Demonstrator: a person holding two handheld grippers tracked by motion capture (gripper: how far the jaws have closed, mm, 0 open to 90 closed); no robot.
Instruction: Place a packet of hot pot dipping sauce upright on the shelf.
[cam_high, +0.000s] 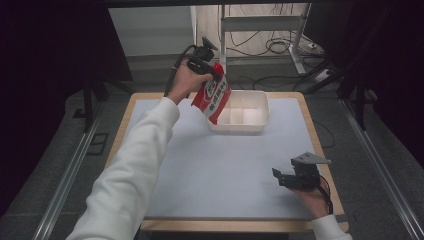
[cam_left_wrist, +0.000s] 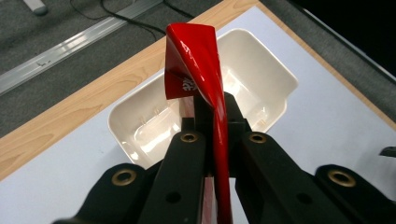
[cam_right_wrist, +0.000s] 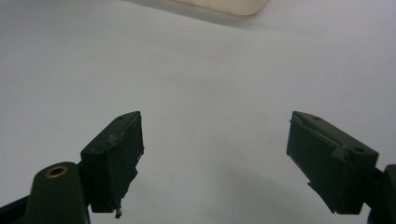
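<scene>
One white rectangular plastic bin (cam_high: 250, 126) on the table; one glossy red-and-white packet (cam_high: 212, 96) above its near-left rim, pinched by left gripper (cam_left_wrist: 212, 135) (right gripper (cam_right_wrist: 215, 163) gapes wide, empty).

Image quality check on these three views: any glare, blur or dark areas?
High view: the surroundings are dark, the table mat evenly lit, and the red packet slightly soft. Left gripper view: glare streaks on the red packet and shine in the white tray; the near fingers are soft. Right gripper view: the fingers are blurred and dark, and the tray edge is out of focus.
</scene>
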